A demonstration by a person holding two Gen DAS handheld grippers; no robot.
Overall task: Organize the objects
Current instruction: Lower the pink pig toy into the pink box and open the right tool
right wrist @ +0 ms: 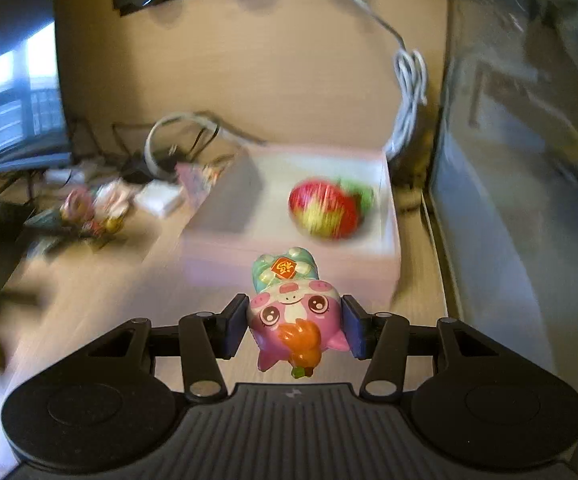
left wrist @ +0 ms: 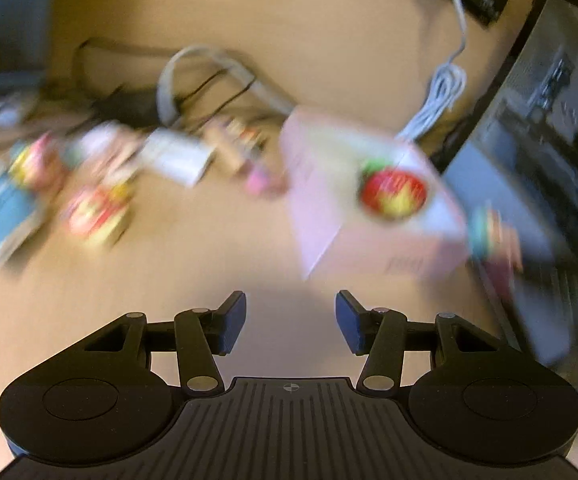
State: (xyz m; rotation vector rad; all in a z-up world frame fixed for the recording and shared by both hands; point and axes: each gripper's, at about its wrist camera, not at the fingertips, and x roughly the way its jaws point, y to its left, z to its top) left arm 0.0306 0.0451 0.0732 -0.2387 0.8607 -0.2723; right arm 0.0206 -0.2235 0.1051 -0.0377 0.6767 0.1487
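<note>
Wooden tabletop [right wrist: 289, 80] is carrying a pink box [right wrist: 385, 248] with a red apple toy [right wrist: 323, 208] lying inside. Right gripper [right wrist: 295, 326] is clamping a pink pig figurine [right wrist: 295, 312] just before the box. Left gripper [left wrist: 291, 322] is hanging empty, jaws apart, near blurred, possibly toy clutter [left wrist: 93, 208].

A pig figurine [right wrist: 295, 312] sat between the pads of the right tongs [right wrist: 295, 326], touching both. Just ahead of them an open box [right wrist: 289, 268] stood on the bench [right wrist: 309, 92], with a toy apple [right wrist: 323, 210] inside it. Small toys [right wrist: 89, 208] lay scattered ahead to the left. A coiled cable [right wrist: 409, 92] lay beyond the box's right corner. The left tongs [left wrist: 291, 320] hung apart, nothing between them.
</note>
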